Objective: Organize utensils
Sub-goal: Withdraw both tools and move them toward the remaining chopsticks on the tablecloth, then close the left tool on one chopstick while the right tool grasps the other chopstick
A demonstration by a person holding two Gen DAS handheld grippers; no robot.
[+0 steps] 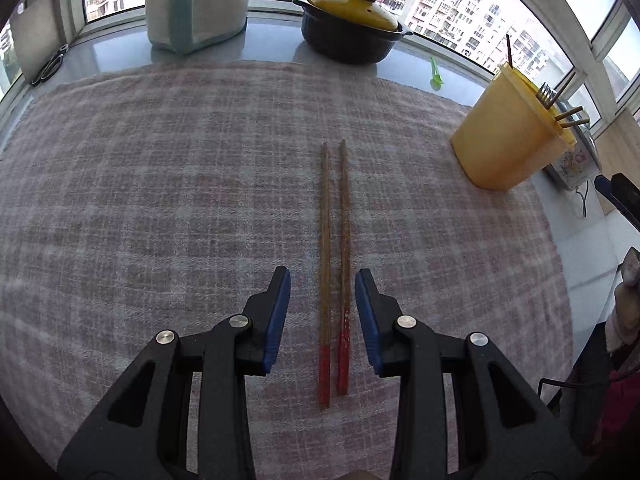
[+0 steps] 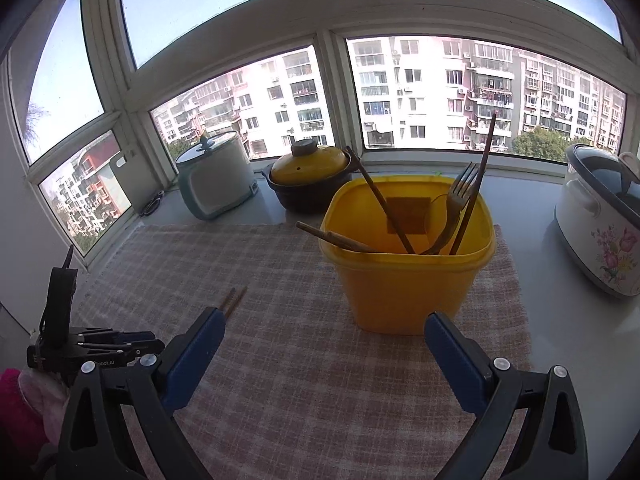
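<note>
The left gripper hangs spread, its pads flanking but not touching two red-tipped chopsticks lying mid-cloth. The right gripper gapes empty before the yellow utensil tub near the cloth's far right corner, holding a fork and chopsticks.

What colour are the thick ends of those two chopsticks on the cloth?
Red, on otherwise brown wooden chopsticks; the left wrist view shows it best.

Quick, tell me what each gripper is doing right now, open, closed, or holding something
Left gripper: open, holding nothing; the chopsticks lie between its fingers, untouched.
Right gripper: wide open, empty, facing the yellow container.
</note>
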